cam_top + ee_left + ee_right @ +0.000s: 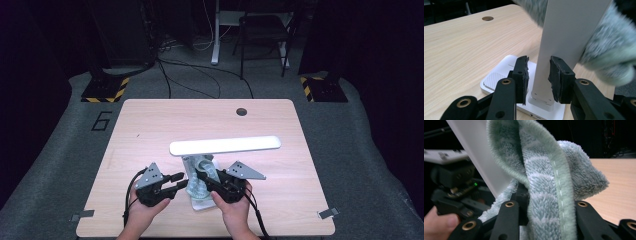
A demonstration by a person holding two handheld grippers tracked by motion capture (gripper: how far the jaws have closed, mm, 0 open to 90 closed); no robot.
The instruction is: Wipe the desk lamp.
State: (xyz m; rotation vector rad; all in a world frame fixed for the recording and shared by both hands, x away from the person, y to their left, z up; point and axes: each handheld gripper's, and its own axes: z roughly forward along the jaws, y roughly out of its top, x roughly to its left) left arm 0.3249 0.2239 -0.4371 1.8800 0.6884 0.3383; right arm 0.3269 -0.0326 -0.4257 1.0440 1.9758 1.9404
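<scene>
A white desk lamp stands near the table's front edge, its long head (225, 145) level above its flat base (202, 204). My left gripper (182, 182) comes in from the left. Its jaws sit on either side of the lamp's white stem (564, 37), low down just above the base (499, 77), and are shut on it (538, 78). My right gripper (205, 179) is shut on a pale green towel (549, 190), which is bunched against the stem (481, 157). The towel (609, 57) hides part of the stem.
A round cable hole (241, 111) lies at the table's far edge. Bare wood spreads to the left, right and back of the lamp. Beyond the table are a chair (262, 30), floor cables (200, 75) and two striped stand feet (105, 90).
</scene>
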